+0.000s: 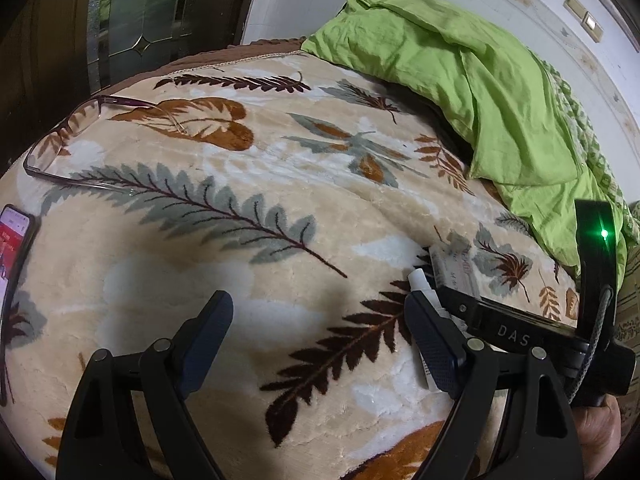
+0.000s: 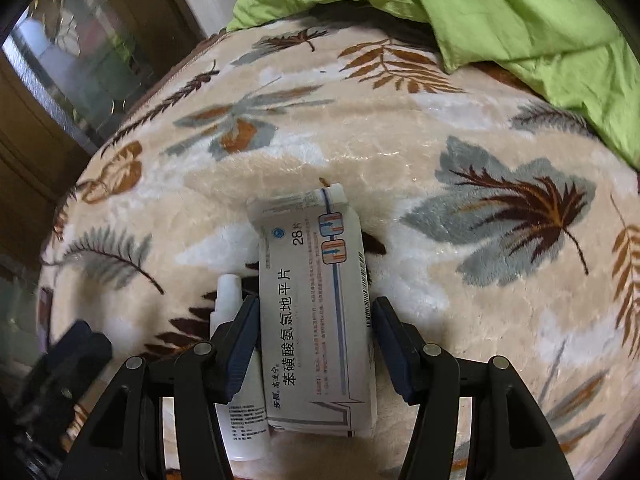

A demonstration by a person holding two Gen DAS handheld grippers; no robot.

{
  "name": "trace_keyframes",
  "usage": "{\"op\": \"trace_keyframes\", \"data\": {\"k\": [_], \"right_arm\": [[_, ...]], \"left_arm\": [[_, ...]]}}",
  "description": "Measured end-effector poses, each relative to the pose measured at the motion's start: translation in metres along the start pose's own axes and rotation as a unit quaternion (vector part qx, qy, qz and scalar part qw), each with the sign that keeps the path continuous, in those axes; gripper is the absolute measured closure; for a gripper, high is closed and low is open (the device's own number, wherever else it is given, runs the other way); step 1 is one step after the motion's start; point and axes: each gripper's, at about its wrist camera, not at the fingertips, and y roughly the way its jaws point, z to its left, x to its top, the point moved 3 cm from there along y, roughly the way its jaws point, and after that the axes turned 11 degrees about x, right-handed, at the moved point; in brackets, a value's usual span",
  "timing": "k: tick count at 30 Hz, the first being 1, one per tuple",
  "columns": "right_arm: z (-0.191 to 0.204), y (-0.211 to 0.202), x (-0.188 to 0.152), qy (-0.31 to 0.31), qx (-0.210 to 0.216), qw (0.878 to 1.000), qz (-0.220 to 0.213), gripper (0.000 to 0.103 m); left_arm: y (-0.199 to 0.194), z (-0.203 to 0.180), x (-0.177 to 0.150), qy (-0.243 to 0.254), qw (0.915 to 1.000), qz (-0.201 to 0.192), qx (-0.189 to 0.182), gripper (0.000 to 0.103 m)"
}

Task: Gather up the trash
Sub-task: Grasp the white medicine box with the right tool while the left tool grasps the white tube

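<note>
Right tool [image 2: 312, 344] straddles the medicine box [image 2: 314, 300], unclenched; it must squeeze. Left tool [image 1: 320, 344] waits released at nine o'clock.

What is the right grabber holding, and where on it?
Nothing yet. The right gripper straddles the medicine box across its long sides, but the right finger isn't touching. The left gripper is empty.

Open blanket [image 1: 248, 248] lies ahead; glasses [image 1: 80, 136] and a phone [image 1: 14, 248] crowd the left, a green quilt [image 1: 480, 92] blocks far right.
</note>
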Motion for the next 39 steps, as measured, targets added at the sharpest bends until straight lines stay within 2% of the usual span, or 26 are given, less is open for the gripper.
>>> {"op": "trace_keyframes", "data": {"k": [4, 6, 8, 13, 16, 18, 19, 20, 24, 29, 36, 39], "right_arm": [[-0.014, -0.011, -0.010, 0.006, -0.035, 0.999, -0.003, 0.047], [-0.024, -0.021, -0.021, 0.021, -0.060, 0.998, -0.010, 0.047], [-0.034, -0.034, -0.036, 0.048, -0.067, 0.996, -0.021, 0.048], [-0.042, -0.076, -0.086, 0.135, -0.083, 0.984, -0.081, 0.048], [-0.036, -0.103, -0.115, 0.179, -0.069, 0.972, -0.136, 0.048], [-0.032, -0.114, -0.127, 0.187, -0.067, 0.966, -0.165, 0.048], [-0.030, -0.116, -0.130, 0.189, -0.068, 0.964, -0.174, 0.048], [-0.030, -0.118, -0.131, 0.188, -0.065, 0.963, -0.181, 0.048], [-0.037, -0.119, -0.128, 0.185, -0.070, 0.961, -0.193, 0.048], [-0.048, -0.110, -0.126, 0.192, -0.057, 0.962, -0.187, 0.048], [-0.043, -0.109, -0.122, 0.181, -0.048, 0.965, -0.185, 0.048], [-0.042, -0.108, -0.122, 0.178, -0.053, 0.966, -0.180, 0.048]], "left_arm": [[-0.002, -0.006, -0.001, 0.012, 0.9999, -0.002, -0.006, 0.016], [-0.002, -0.010, -0.003, 0.017, 0.9998, 0.000, -0.013, 0.016], [-0.002, -0.017, -0.006, 0.027, 0.9994, 0.006, -0.022, 0.016], [-0.007, -0.043, -0.012, 0.067, 0.9961, 0.005, -0.058, 0.017], [-0.008, -0.059, -0.016, 0.089, 0.9941, -0.005, -0.061, 0.025], [-0.002, -0.072, -0.018, 0.107, 0.9920, 0.005, -0.067, 0.042], [0.004, -0.079, -0.020, 0.112, 0.9910, 0.018, -0.070, 0.045], [0.007, -0.082, -0.020, 0.113, 0.9906, 0.025, -0.073, 0.051], [0.020, -0.094, -0.019, 0.116, 0.9897, 0.044, -0.070, 0.056], [0.038, -0.103, -0.023, 0.147, 0.9863, 0.060, -0.042, 0.062], [0.045, -0.104, -0.024, 0.187, 0.9812, 0.039, -0.029, 0.064], [0.046, -0.110, -0.029, 0.214, 0.9764, 0.023, -0.011, 0.064]]}}
